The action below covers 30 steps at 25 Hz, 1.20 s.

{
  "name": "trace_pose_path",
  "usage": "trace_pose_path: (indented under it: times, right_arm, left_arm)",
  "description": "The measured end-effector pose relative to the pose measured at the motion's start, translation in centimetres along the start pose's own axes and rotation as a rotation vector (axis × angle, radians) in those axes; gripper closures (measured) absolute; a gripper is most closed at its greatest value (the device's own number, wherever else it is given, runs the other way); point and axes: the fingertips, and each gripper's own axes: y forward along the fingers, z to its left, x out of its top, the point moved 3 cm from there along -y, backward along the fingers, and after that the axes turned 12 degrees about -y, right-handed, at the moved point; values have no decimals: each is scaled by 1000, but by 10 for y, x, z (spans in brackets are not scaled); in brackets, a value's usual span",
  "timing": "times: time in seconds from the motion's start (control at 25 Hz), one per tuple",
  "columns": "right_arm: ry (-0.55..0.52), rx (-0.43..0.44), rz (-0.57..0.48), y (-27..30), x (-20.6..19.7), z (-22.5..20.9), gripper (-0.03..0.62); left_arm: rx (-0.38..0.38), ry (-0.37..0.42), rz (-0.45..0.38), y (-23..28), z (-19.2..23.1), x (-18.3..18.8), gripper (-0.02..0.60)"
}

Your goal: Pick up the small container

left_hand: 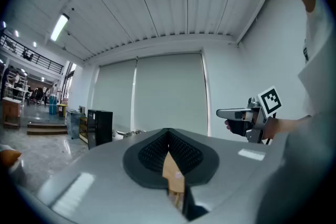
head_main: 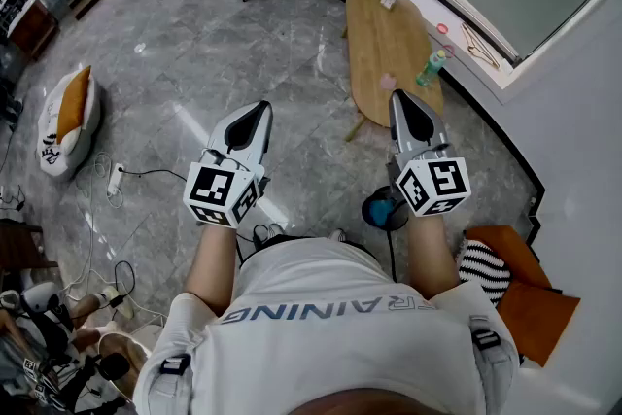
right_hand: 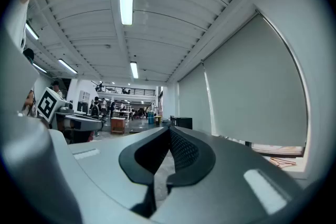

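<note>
Both hands are holding level, well short of the table (head_main: 374, 24). The left gripper (head_main: 260, 109) and right gripper (head_main: 398, 98) are each clenched on nothing. The small container (head_main: 388, 81), seemingly the pink thing, is sitting at the table's near end, near a green bottle (head_main: 431, 68). Reaching in with jaws closed is risking knocking it off the edge or toppling the bottle. Neither's contents are showing.

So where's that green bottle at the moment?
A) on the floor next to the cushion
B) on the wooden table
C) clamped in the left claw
B: in the head view the green bottle sits on the wooden table, close to the table's right edge.
</note>
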Motion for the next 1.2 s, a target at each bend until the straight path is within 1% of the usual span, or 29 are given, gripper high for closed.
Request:
trace_pose_path:
  times: [0.56, 0.76, 1.0, 1.2]
  right_arm:
    - [-3, 12, 19, 12, -2, 10, 582]
    - [-67, -54, 36, 17, -1, 22, 582]
    - [-59, -25, 47, 29, -6, 49, 582]
    - [-64, -20, 82, 53, -16, 85, 582]
  left_arm:
    - [13, -19, 3, -2, 15, 3, 580]
    - [6, -26, 12, -7, 29, 5, 580]
    - [-5, -43, 38, -15, 51, -3, 580]
    - [-5, -61, 68, -34, 87, -11, 580]
